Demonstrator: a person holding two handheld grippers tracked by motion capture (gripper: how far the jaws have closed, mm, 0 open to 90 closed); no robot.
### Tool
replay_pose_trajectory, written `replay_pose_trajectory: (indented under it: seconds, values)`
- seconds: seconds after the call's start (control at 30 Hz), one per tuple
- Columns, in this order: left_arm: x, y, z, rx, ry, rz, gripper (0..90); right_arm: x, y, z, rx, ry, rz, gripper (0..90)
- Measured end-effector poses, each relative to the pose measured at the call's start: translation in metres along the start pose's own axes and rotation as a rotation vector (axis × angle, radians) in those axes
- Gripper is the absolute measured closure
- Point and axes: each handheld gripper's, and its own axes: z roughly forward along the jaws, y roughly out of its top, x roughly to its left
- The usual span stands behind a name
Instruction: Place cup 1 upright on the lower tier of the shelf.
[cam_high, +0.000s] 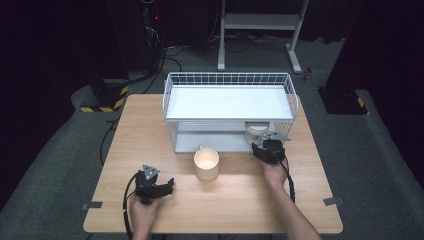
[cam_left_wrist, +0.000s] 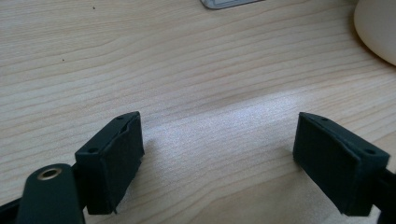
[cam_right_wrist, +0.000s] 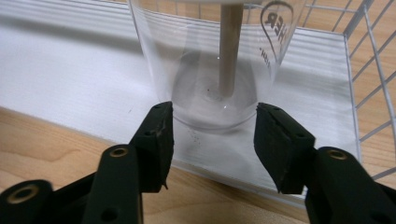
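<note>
Wooden desk: right hand-held gripper closing narrow around clear cup on rack's lower shelf, grip unconfirmed; removal pending; left hand-held gripper wide, empty.

The left black hand-held gripper carries a grey three-cornered plate on top, and a black cable loops from it toward six o'clock. The right black hand-held gripper bears a like grey plate, its cable trailing toward five o'clock along a bare forearm. Each has matte black, blocky jaws with small screw holes and brass-ringed pivot holes behind them.
</note>
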Motion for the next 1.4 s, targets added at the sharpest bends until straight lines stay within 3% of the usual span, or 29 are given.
replay_pose_trajectory:
  seconds: [0.27,0.43,0.5,0.6,0.67,0.8,1.4]
  values:
    - [0.000,0.000,0.000,-0.001,0.001,0.000,16.6,-0.001,0.004,0.005,0.010,-0.029,-0.019,56.1]
    - [0.000,0.000,0.000,-0.001,0.001,0.000,16.7,-0.001,0.009,0.009,0.018,-0.036,-0.020,57.0]
    - [0.000,0.000,0.000,-0.001,0.001,0.000,16.7,-0.001,0.009,0.010,0.022,-0.035,0.001,57.3]
    - [0.000,0.000,0.000,-0.001,0.000,-0.001,16.7,-0.004,0.007,0.014,0.034,-0.043,-0.018,57.5]
    - [0.000,0.000,0.000,-0.001,0.000,-0.001,16.7,-0.003,0.006,0.014,0.045,-0.047,0.004,57.5]
    - [0.000,0.000,0.000,-0.001,0.001,0.001,16.7,-0.006,0.008,0.012,0.024,-0.044,-0.023,54.5]
    - [0.000,0.000,0.000,-0.004,0.002,-0.005,16.8,-0.009,0.003,-0.008,0.011,0.035,0.003,42.4]
